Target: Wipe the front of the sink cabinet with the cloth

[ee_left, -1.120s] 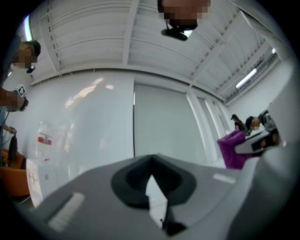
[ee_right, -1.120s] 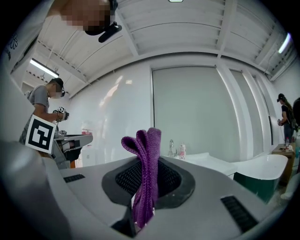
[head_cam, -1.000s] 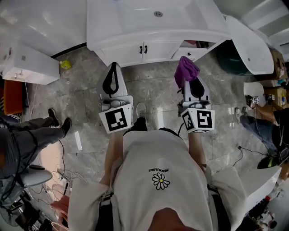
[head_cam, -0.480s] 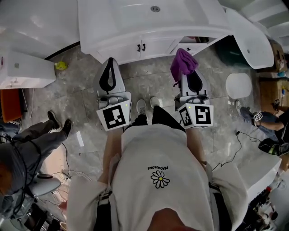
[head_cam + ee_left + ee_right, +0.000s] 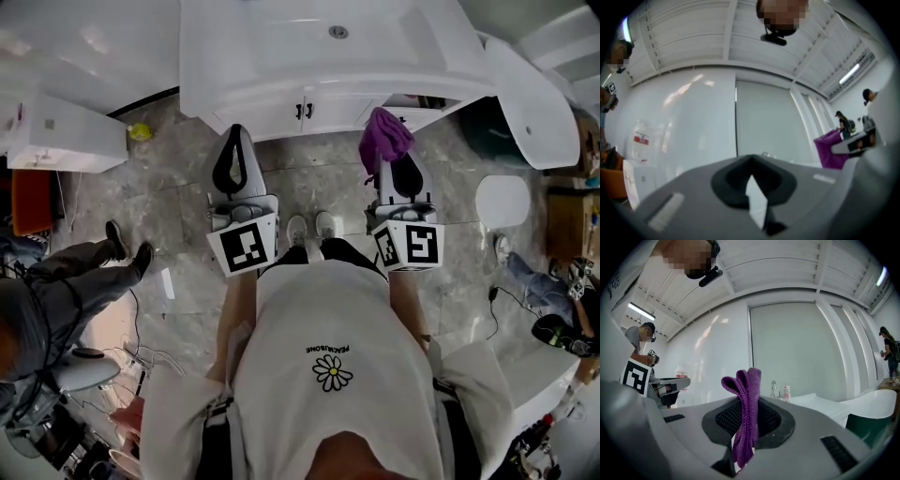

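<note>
The white sink cabinet (image 5: 272,105) stands ahead of me in the head view, its two doors shut with dark handles (image 5: 305,111). A folded purple cloth (image 5: 385,139) sticks up out of my right gripper (image 5: 388,161), which is shut on it just short of the cabinet's right end. The right gripper view shows the cloth (image 5: 746,399) pinched upright in that gripper (image 5: 748,414). My left gripper (image 5: 235,141) hovers before the cabinet's left part, shut and holding nothing. In its own view the left gripper (image 5: 751,165) points at a white wall.
A white box unit (image 5: 58,139) and a yellow object (image 5: 141,132) lie at the left. A white tub (image 5: 532,92) and a round white seat (image 5: 502,200) stand at the right. A person's legs (image 5: 70,277) are at the left, and cables trail over the marble floor.
My shoes have come together side by side on the floor. Both grippers keep their hold and pose, and the view has shifted slightly toward the cabinet.
</note>
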The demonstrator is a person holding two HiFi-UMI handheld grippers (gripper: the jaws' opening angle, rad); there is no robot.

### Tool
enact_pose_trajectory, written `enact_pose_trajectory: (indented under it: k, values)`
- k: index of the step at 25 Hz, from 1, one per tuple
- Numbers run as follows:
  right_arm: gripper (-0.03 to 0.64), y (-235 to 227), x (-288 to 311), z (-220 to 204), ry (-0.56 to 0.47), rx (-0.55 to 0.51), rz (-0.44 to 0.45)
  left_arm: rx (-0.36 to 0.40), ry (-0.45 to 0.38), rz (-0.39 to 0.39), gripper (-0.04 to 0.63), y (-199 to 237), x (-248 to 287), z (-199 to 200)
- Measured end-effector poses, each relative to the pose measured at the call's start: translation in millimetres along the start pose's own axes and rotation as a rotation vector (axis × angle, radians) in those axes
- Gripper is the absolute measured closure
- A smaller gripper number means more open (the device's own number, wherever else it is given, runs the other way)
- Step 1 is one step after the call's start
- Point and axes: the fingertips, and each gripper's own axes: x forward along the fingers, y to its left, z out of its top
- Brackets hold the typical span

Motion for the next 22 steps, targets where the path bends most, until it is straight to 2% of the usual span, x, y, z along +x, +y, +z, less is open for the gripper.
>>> enact_pose_trajectory:
  k: [9,15,22]
  values:
    - [0.563,-14,0,-3,0.0,0.018,-0.003,0.024,0.01,0.0,0.591,-13,7,-3]
    - [0.563,-23,3,-7,0.01,0.027,-0.002,0.011,0.022,0.016,0.591,-17,10,-8]
    - [0.563,-32,16,-2,-0.015,0.032,0.017,0.052,0.021,0.014,0.591,-19,17,-10]
